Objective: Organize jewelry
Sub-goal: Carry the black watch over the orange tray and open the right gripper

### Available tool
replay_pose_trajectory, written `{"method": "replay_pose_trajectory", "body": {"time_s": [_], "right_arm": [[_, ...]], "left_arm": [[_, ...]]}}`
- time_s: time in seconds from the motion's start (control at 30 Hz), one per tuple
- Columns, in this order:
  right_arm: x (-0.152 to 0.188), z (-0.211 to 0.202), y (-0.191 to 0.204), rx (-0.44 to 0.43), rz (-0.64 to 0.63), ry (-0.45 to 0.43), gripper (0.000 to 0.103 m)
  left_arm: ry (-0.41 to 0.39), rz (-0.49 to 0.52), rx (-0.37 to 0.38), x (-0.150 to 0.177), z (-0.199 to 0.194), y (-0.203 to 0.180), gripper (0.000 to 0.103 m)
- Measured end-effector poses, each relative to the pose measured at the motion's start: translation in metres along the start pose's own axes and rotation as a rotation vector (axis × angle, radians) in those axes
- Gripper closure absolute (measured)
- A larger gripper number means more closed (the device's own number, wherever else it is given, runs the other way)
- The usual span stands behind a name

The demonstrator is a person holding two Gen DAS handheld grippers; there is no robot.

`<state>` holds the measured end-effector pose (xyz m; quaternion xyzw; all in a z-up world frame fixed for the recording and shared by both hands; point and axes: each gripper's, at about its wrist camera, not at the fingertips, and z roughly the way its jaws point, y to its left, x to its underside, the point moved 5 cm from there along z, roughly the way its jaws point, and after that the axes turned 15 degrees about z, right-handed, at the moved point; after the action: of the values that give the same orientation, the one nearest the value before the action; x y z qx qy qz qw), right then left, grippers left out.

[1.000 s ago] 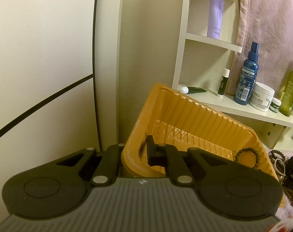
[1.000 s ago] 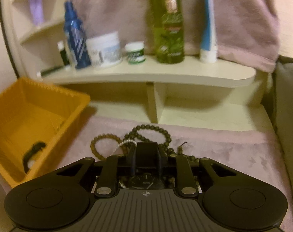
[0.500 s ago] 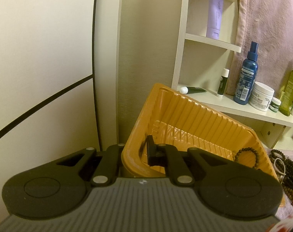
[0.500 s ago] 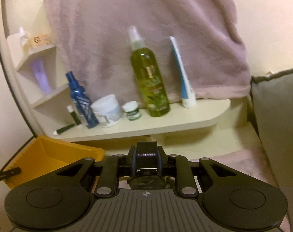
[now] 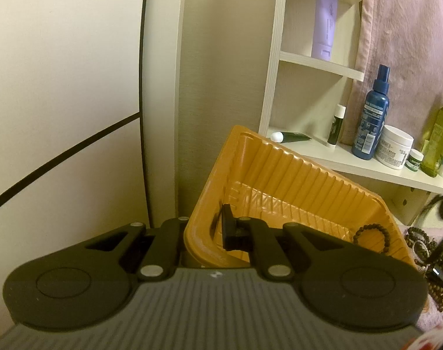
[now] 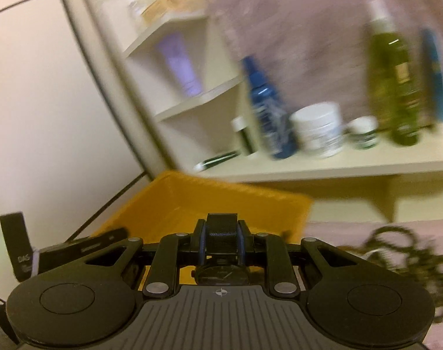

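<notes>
My left gripper (image 5: 204,233) is shut on the near-left rim of the orange tray (image 5: 294,180) and holds it tilted. A dark bead bracelet (image 5: 370,234) lies inside the tray at its right. My right gripper (image 6: 221,234) is shut on a black watch (image 6: 221,272) by its mesh strap, lifted in front of the orange tray (image 6: 221,201). The watch also hangs at the right edge of the left wrist view (image 5: 441,233). A pile of bead bracelets (image 6: 402,250) lies on the pink cloth (image 6: 338,233) at the right, and it shows in the left wrist view (image 5: 434,262) too.
A cream shelf (image 5: 367,166) behind the tray carries a blue spray bottle (image 5: 371,119), a white jar (image 5: 393,147), a green bottle (image 5: 437,143) and small tubes. A lilac tube (image 5: 325,23) stands on an upper shelf. A pink towel (image 5: 411,29) hangs behind. A wall is at the left.
My right gripper has lifted the watch off the cloth and swung left toward the orange tray. My left gripper and the tray have stayed put.
</notes>
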<state>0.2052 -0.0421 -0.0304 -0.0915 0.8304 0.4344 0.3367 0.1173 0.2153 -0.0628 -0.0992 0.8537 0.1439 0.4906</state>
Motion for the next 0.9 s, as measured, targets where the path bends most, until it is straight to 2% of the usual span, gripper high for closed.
{"method": "replay_pose_trajectory", "body": {"time_s": [0.17,0.4,0.57,0.77,0.8,0.83,0.87,0.9], "right_arm": [[0.015,0.035,0.013,-0.013,-0.008,0.070,0.082],[0.034,0.061,0.010,0.055,-0.005,0.140,0.082],[0.043,0.071,0.003,0.096,-0.010,0.169,0.082],[0.046,0.080,0.006,0.100,-0.024,0.164,0.081],[0.046,0.082,0.007,0.104,-0.030,0.160,0.079],[0.045,0.082,0.008,0.108,-0.038,0.154,0.072],[0.045,0.081,0.009,0.107,-0.044,0.144,0.060],[0.043,0.079,0.010,0.100,-0.047,0.127,0.055]], "left_arm": [[-0.001,-0.001,0.005,0.000,0.000,0.001,0.095],[-0.002,-0.003,0.008,0.001,-0.001,0.002,0.095],[-0.001,-0.003,0.008,0.001,-0.001,0.002,0.095],[0.002,-0.002,0.006,0.001,0.000,0.002,0.095],[0.002,-0.001,0.005,0.001,0.000,0.001,0.095],[0.003,-0.002,0.006,0.001,0.000,0.002,0.095],[0.003,-0.002,0.006,0.001,0.000,0.001,0.095],[0.002,-0.002,0.005,0.001,0.000,0.001,0.095]]}}
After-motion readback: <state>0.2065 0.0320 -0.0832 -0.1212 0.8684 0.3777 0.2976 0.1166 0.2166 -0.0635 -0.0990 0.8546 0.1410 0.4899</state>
